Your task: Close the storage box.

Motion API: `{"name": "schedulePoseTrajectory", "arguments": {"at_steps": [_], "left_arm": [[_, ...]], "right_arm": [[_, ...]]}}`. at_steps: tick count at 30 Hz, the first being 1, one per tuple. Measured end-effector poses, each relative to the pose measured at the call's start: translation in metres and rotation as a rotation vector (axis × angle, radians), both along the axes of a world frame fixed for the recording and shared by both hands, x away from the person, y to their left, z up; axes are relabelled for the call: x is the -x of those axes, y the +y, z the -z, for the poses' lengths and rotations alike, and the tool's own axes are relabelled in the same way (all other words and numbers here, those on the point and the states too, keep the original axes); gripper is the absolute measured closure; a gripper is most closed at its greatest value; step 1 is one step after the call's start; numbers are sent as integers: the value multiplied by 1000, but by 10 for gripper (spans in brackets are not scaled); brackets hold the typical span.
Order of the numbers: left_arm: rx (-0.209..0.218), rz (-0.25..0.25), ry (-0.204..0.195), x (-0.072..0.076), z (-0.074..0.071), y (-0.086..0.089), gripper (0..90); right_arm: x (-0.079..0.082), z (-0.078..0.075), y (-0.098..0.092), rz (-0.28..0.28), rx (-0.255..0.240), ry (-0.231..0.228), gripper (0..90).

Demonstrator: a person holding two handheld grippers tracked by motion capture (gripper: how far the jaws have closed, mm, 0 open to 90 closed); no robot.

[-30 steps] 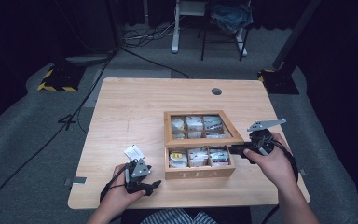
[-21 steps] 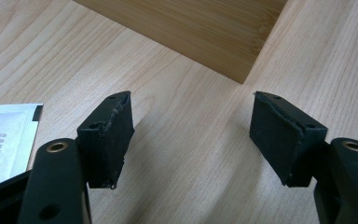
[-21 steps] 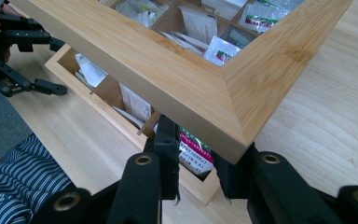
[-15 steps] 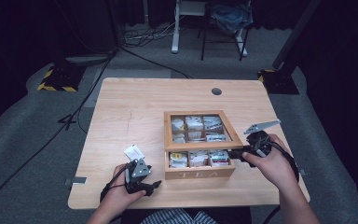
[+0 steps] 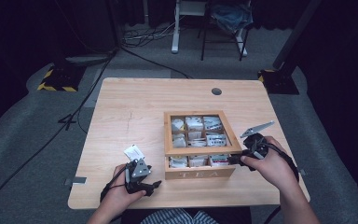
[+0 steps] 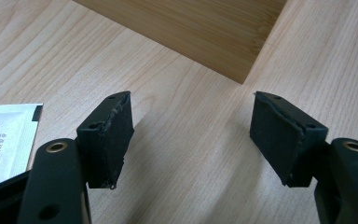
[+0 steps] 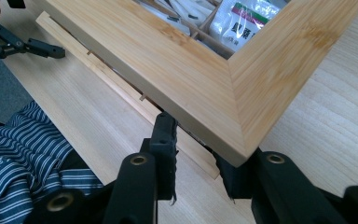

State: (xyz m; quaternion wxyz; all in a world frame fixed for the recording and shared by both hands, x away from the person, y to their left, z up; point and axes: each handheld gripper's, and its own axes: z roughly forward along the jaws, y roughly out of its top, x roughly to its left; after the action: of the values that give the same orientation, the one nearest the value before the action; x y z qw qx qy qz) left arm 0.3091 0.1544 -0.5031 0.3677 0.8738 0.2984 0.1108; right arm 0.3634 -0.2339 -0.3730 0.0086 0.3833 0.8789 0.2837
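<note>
A wooden tea box (image 5: 200,173) marked TEA stands on the table right of centre, with several packets (image 5: 195,126) in its compartments. Its framed lid (image 5: 203,150) is held a little above the front row. My right gripper (image 5: 239,158) is shut on the lid's front right corner. In the right gripper view the jaws (image 7: 196,158) clamp that corner of the lid (image 7: 191,70) over the box rim (image 7: 121,88). My left gripper (image 5: 154,185) rests open near the front edge, left of the box. A white tea packet (image 5: 134,152) lies beside it, also seen as the packet (image 6: 4,135) left of the open jaws (image 6: 191,135).
The box's wooden corner (image 6: 191,32) stands just beyond the left jaws. A round cable hole (image 5: 216,91) sits at the table's far edge. The person's striped shirt (image 7: 23,149) is at the near edge. Bare tabletop (image 5: 130,107) stretches left of the box.
The right gripper has shifted slightly toward the person and down, bringing the lid's front edge with it. The left gripper has stayed put.
</note>
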Motion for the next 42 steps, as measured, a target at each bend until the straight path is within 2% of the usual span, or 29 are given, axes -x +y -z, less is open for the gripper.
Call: {"name": "schedulePoseTrajectory", "arguments": {"at_steps": [3, 5, 7, 12, 18, 25, 34, 36, 38, 40, 42], "left_arm": [[-1, 0, 0, 0, 0, 0, 305], [-3, 2, 0, 0, 0, 0, 304], [-1, 2, 1, 0, 0, 0, 303], [-4, 6, 0, -1, 0, 0, 301], [-3, 7, 2, -1, 0, 0, 296], [-5, 7, 2, -1, 0, 0, 295], [-4, 4, 1, 0, 0, 0, 296], [-5, 3, 0, 1, 0, 0, 296], [-5, 3, -1, 1, 0, 1, 298], [-3, -5, 0, 2, 0, 2, 298], [-5, -8, 0, 3, 0, 3, 299]], "right_arm": [[1, 1, 0, -5, 35, 9, 691], [0, 0, -3, 16, 71, -8, 669], [1, 0, -4, -12, 101, 19, 668], [-1, 8, -2, -32, 140, 54, 671], [0, 7, -3, -35, 143, 52, 671], [0, 8, -2, -49, 172, 67, 672], [-2, 13, -2, -62, 183, 84, 669], [-2, 16, -1, -66, 203, 92, 635], [-1, 16, -1, -58, 187, 98, 580], [0, 15, -2, -79, 182, 106, 563], [0, 11, -3, -76, 163, 84, 554]]}}
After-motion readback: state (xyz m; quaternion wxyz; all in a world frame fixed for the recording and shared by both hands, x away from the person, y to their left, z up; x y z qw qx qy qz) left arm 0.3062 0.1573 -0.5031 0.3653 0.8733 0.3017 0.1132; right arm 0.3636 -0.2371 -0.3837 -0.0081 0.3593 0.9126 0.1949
